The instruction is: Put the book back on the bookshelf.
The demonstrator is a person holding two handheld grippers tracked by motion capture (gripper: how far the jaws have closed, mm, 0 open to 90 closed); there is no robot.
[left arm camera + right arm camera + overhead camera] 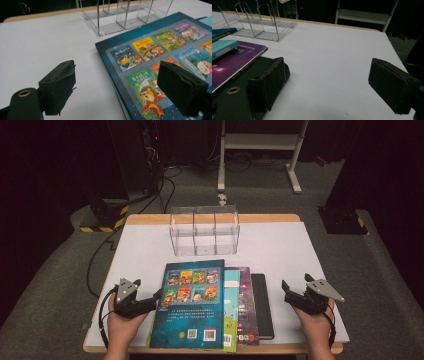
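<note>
A dark blue picture book (pixel 190 305) lies on top of an offset stack at the table's front middle. Under it, shifted right, are a light teal book (pixel 231 300), a purple book (pixel 245 300) and a black book (pixel 262 305). My left gripper (pixel 146 290) is open at the blue book's left edge. In the left gripper view (pixel 116 82), one jaw is over the table and the other over the blue cover (pixel 160 47). My right gripper (pixel 296 282) is open just right of the black book (pixel 227 102), with nothing between its jaws (pixel 332 82).
A clear acrylic rack (pixel 204 230) with three compartments stands behind the books at mid-table. The white table top (pixel 280 245) has bare room at both sides. On the floor beyond it are a white shelf frame (pixel 260 145) and cables (pixel 97 260).
</note>
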